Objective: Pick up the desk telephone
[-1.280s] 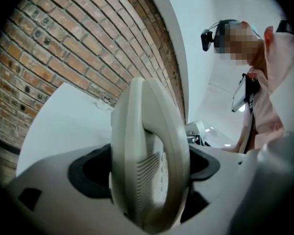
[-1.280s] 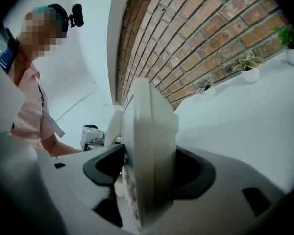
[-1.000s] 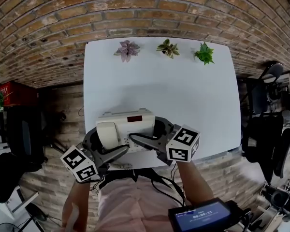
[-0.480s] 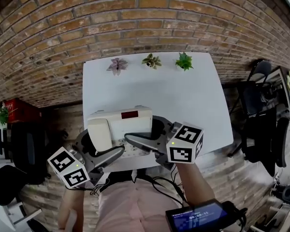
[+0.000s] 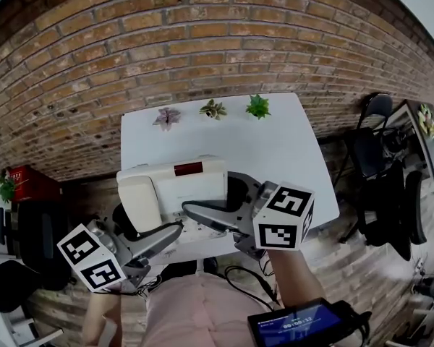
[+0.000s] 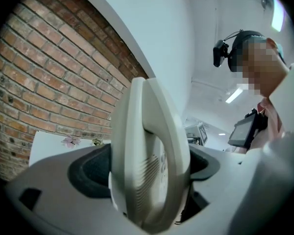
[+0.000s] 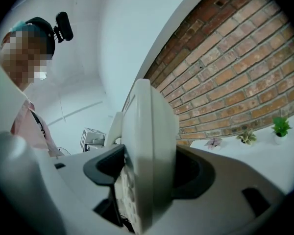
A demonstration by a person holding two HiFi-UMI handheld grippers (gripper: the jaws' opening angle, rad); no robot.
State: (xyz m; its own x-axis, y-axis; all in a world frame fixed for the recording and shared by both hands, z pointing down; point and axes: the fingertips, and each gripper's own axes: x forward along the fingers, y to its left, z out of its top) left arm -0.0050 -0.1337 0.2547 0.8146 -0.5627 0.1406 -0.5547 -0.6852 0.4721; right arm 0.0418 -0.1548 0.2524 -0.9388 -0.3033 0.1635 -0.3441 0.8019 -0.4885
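The desk telephone point(image 5: 172, 192), cream with a red display window point(image 5: 189, 169) and its handset point(image 5: 139, 201) on the left side, is hanging in the air over the near left corner of the white bench point(image 5: 275, 147), carried between two tools. The left hand-held gripper point(image 5: 166, 231) is pinching the handset end of the telephone, one jaw lying across the upper face; the left gripper view is showing the body edge-on, wedged between both dark pads. The right hand-held gripper point(image 5: 202, 212) is pinching the opposite end in the same way, its upper jaw reaching over the keypad; the right gripper view is likewise showing the casing filling the gap between the jaws. Three small potted plants point(image 5: 213, 109) are standing in a row along the far edge of the bench, against the brick wall point(image 5: 202, 42). The near edge of the bench is being hidden by the telephone and the grippers.
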